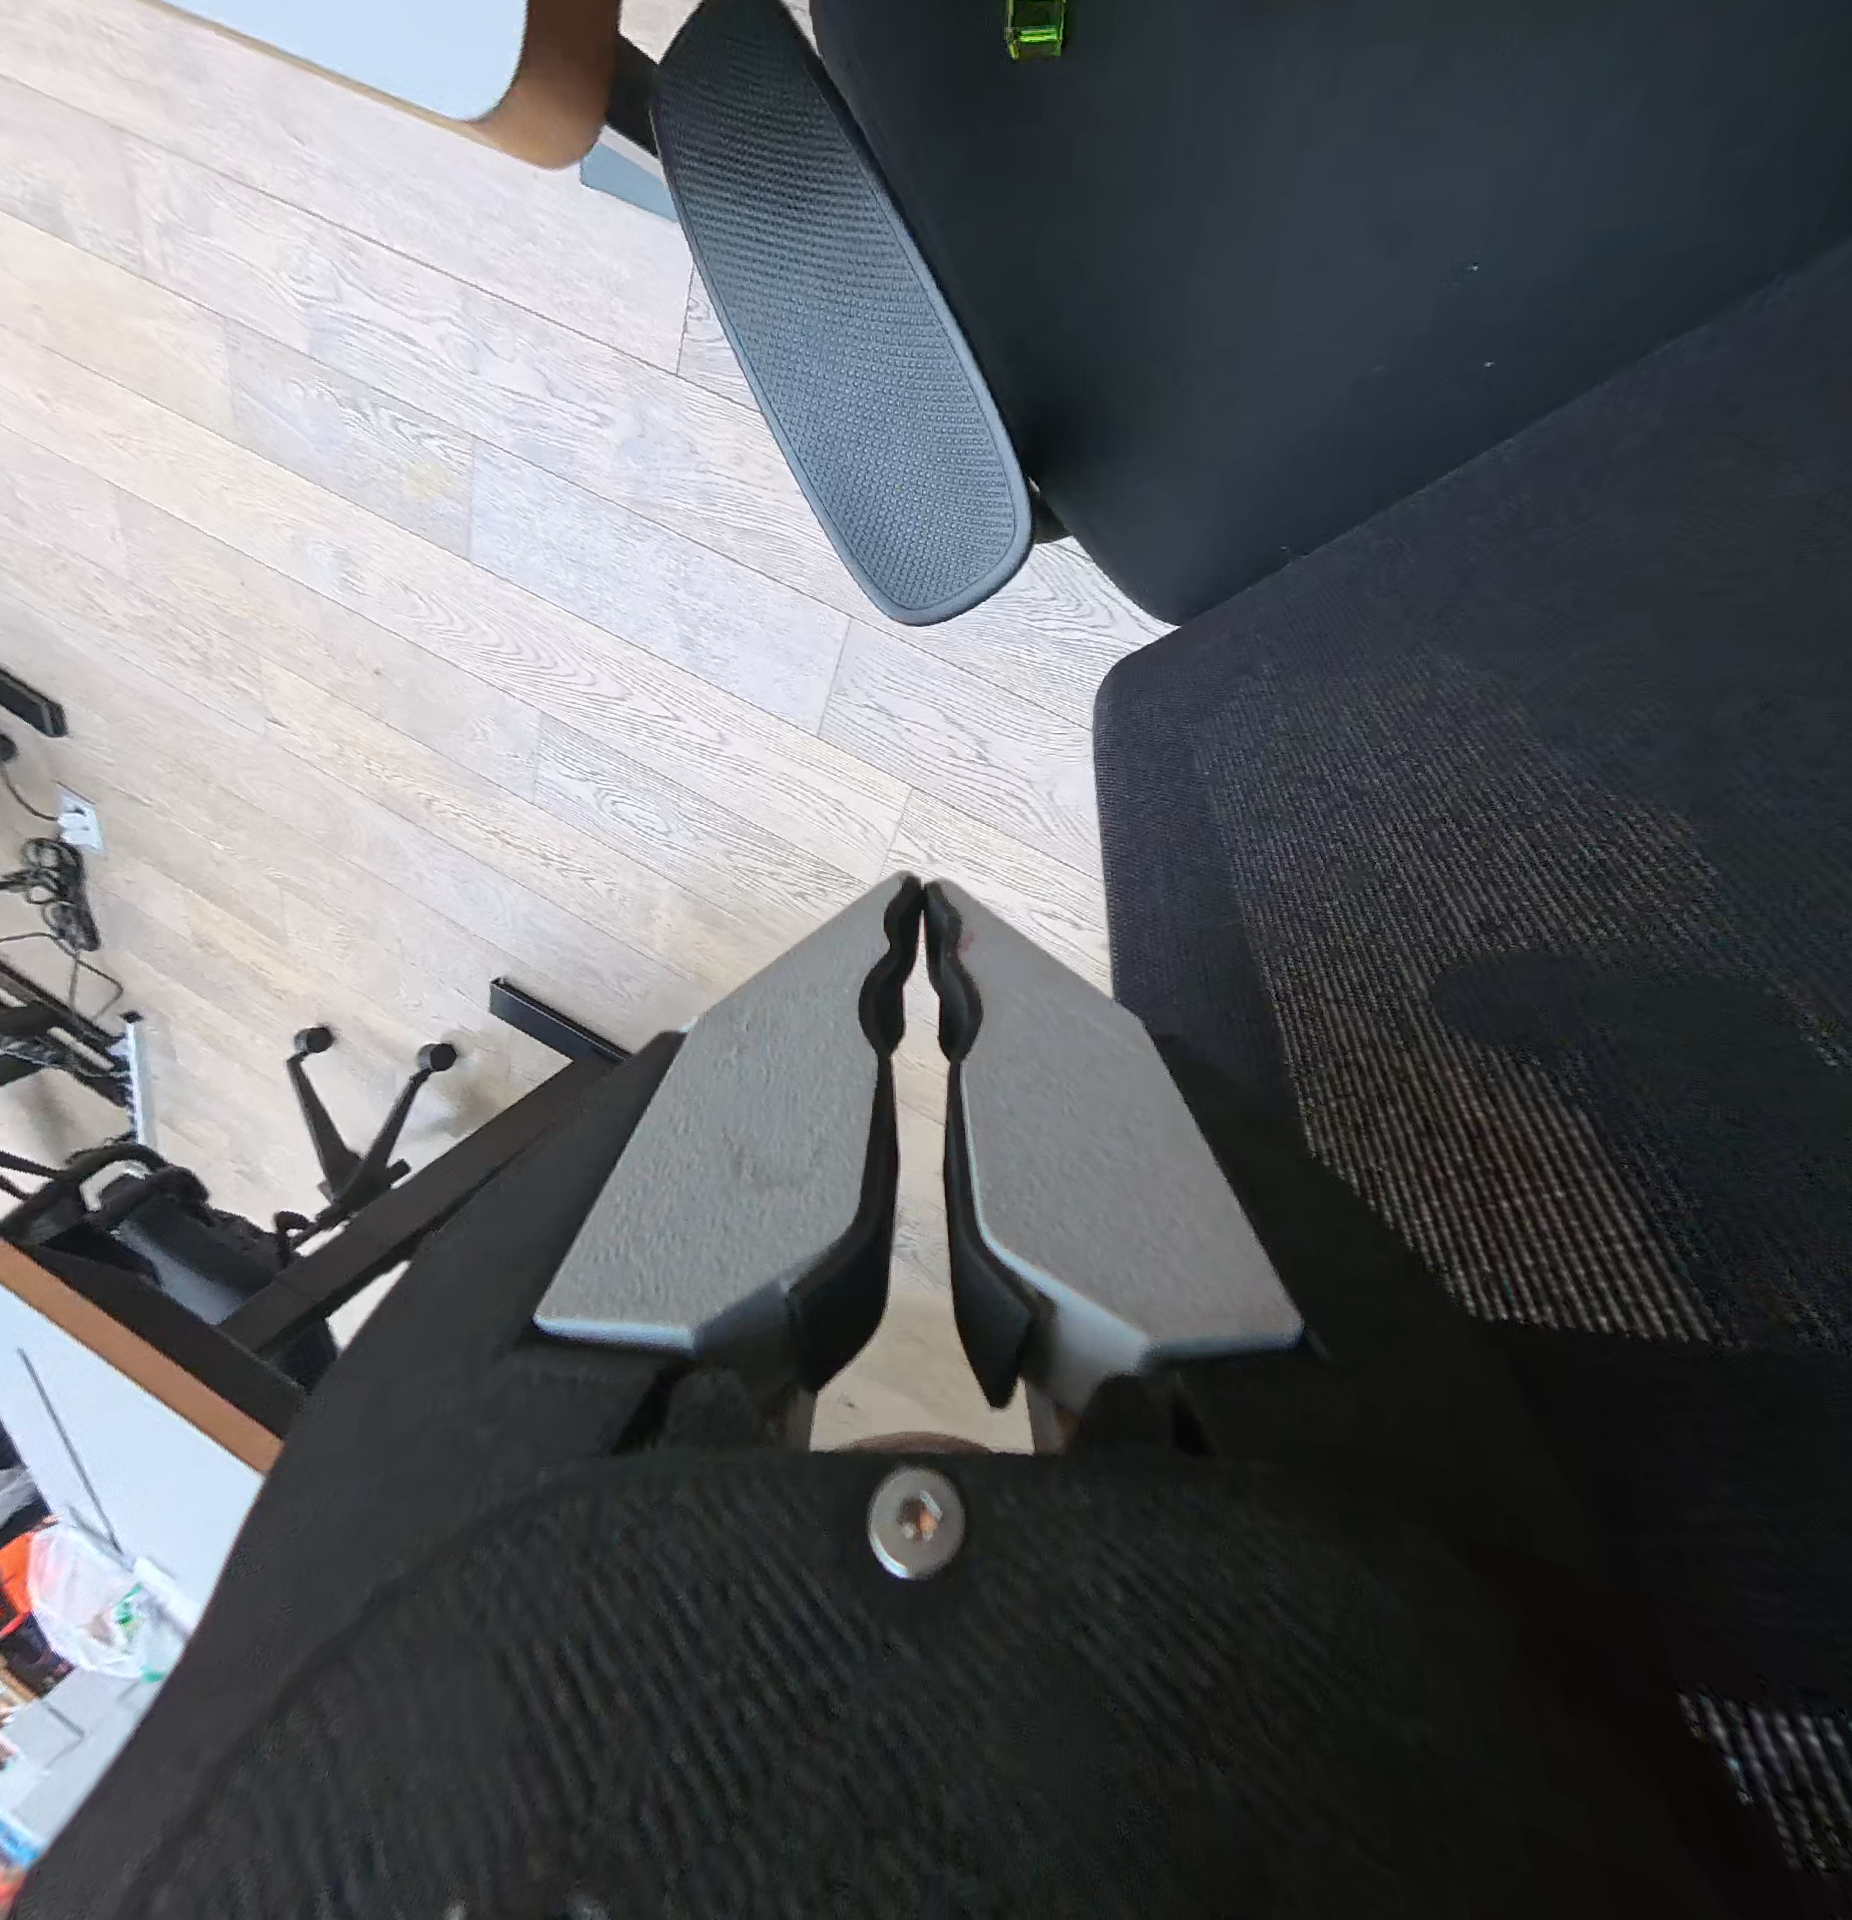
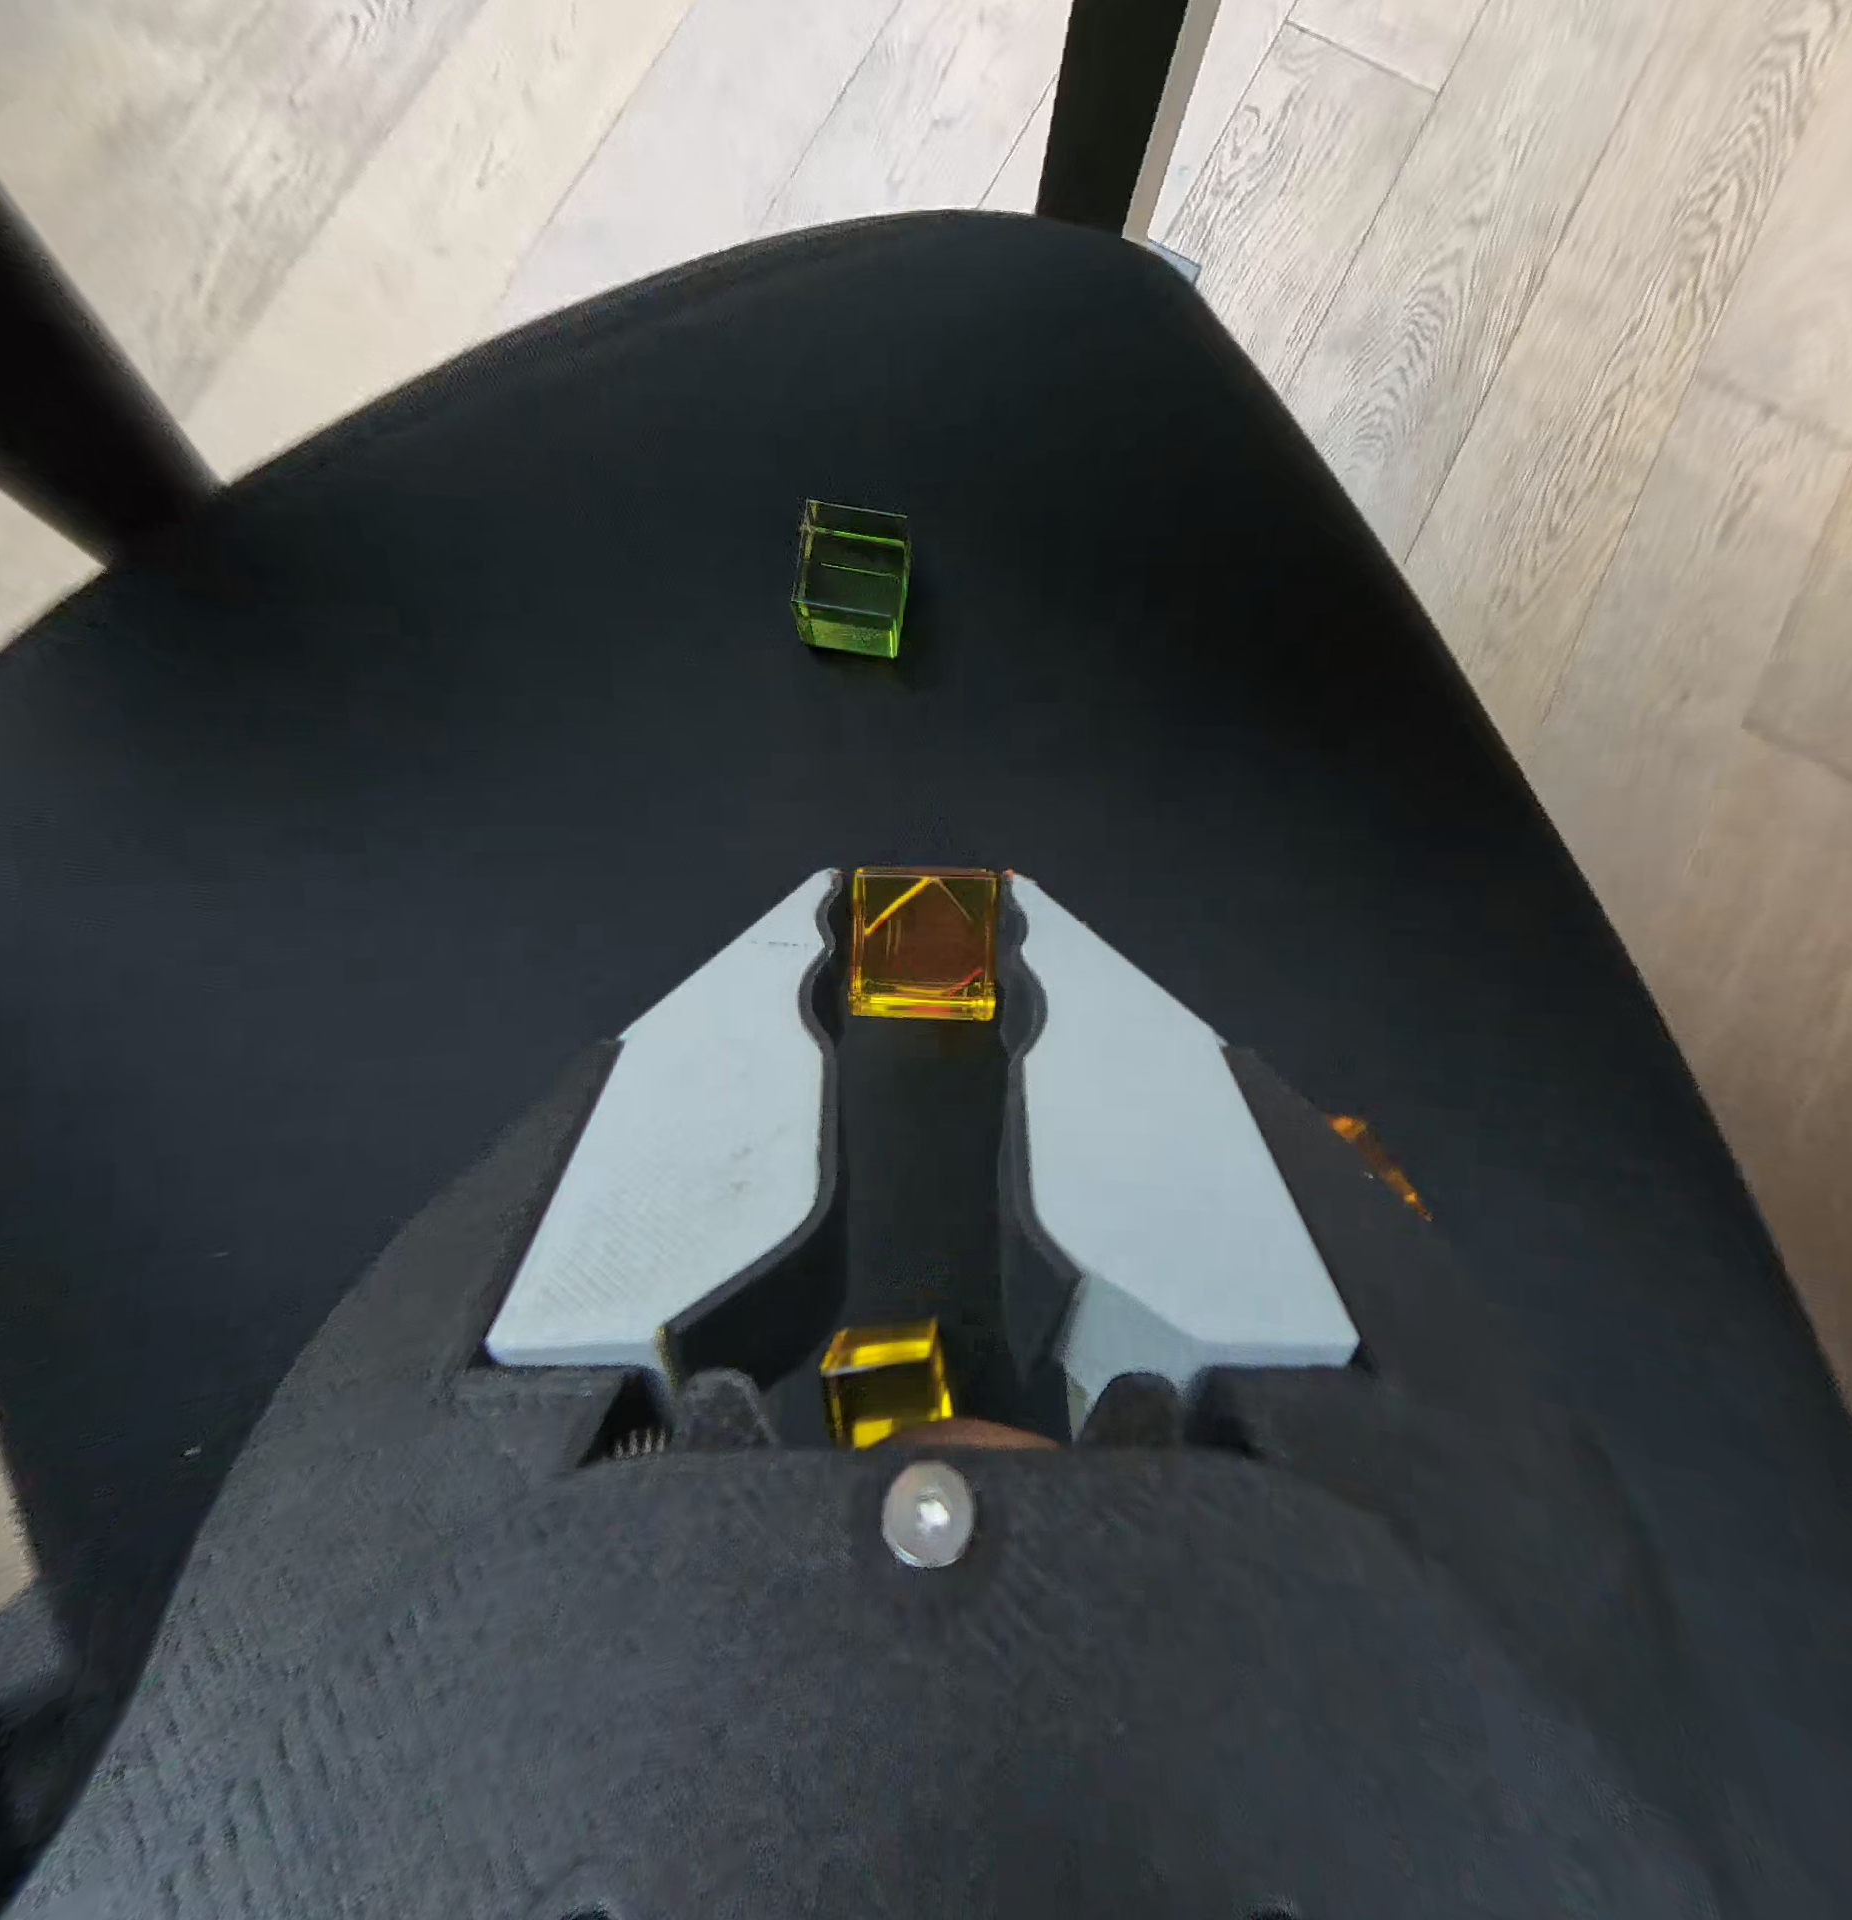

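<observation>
My right gripper [image 2: 924,896] clamps a clear yellow cube [image 2: 923,943] between its fingertips, just above the black chair seat [image 2: 382,831] (a second yellow cube [image 2: 884,1380] lies back near my palm); farther ahead a green cube [image 2: 851,590] rests on the seat, and my left gripper [image 1: 922,896] is pinched closed on nothing over the wood-plank floor [image 1: 434,520], beside a mesh chair seat [image 1: 1524,935] and armrest [image 1: 849,322]

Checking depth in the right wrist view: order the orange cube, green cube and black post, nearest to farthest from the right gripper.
1. Orange cube, clamped between the right gripper fingertips.
2. Green cube, ahead on the black seat.
3. Black post, beyond the seat's far edge.
</observation>
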{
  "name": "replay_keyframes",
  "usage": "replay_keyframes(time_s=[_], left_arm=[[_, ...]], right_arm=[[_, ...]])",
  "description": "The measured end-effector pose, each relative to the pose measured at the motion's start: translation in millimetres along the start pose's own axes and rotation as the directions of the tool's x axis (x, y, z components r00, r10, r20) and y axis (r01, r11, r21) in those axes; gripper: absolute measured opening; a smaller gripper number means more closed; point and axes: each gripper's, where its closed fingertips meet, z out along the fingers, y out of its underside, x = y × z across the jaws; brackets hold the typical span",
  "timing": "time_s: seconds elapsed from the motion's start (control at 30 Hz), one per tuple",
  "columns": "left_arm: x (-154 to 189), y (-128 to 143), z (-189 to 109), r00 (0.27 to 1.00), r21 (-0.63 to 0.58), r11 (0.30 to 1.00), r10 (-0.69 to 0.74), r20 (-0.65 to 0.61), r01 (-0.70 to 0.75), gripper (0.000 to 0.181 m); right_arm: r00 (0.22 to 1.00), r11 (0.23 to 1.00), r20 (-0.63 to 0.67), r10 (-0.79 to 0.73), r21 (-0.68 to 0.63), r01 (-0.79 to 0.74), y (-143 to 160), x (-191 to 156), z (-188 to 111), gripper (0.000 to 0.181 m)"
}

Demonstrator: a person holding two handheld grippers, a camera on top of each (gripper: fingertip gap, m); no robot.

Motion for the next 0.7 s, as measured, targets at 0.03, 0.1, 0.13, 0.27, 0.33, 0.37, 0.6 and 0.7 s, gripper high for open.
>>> replay_keyframes(time_s=[0.03,0.1,0.13,0.27,0.33,0.37,0.6,0.7], left_arm=[[0.0,-1.0,0.0,1.000,0.004,1.000,-0.022,-0.012,0.022,0.000],[-1.0,-3.4,-0.4,0.997,0.020,0.997,-0.069,-0.034,0.070,0.000],[-1.0,-5.4,-0.7,0.995,0.028,0.996,-0.087,-0.045,0.088,0.000],[-3.7,-12.0,-2.1,0.993,0.050,0.992,-0.113,-0.043,0.115,0.000],[-3.4,-15.7,-2.8,0.990,0.061,0.989,-0.132,-0.056,0.135,0.000],[-2.6,-16.5,-2.6,0.988,0.061,0.988,-0.140,-0.062,0.144,0.000],[1.3,-25.3,-3.3,0.988,0.069,0.987,-0.139,-0.066,0.144,0.000],[1.9,-28.1,-3.3,0.988,0.068,0.987,-0.140,-0.064,0.144,0.000]], right_arm=[[1.000,1.000,-0.008,-0.028,-0.002,0.028,0.1,1.5,5.3,0.025],[0.998,0.998,-0.009,-0.066,0.009,0.066,0.5,3.2,13.0,0.025],[0.997,0.997,-0.001,-0.076,0.004,0.076,4.0,3.4,16.7,0.025],[0.995,0.995,0.005,-0.095,-0.023,0.095,22.7,6.5,25.1,0.026],[0.993,0.993,-0.004,-0.117,-0.028,0.116,24.6,8.1,23.8,0.025],[0.992,0.992,-0.006,-0.124,-0.032,0.123,25.1,8.8,23.5,0.025],[0.989,0.988,0.005,-0.145,-0.061,0.145,32.0,14.5,25.9,0.037],[0.986,0.980,0.013,-0.165,-0.113,0.166,45.0,17.4,32.1,0.033]])
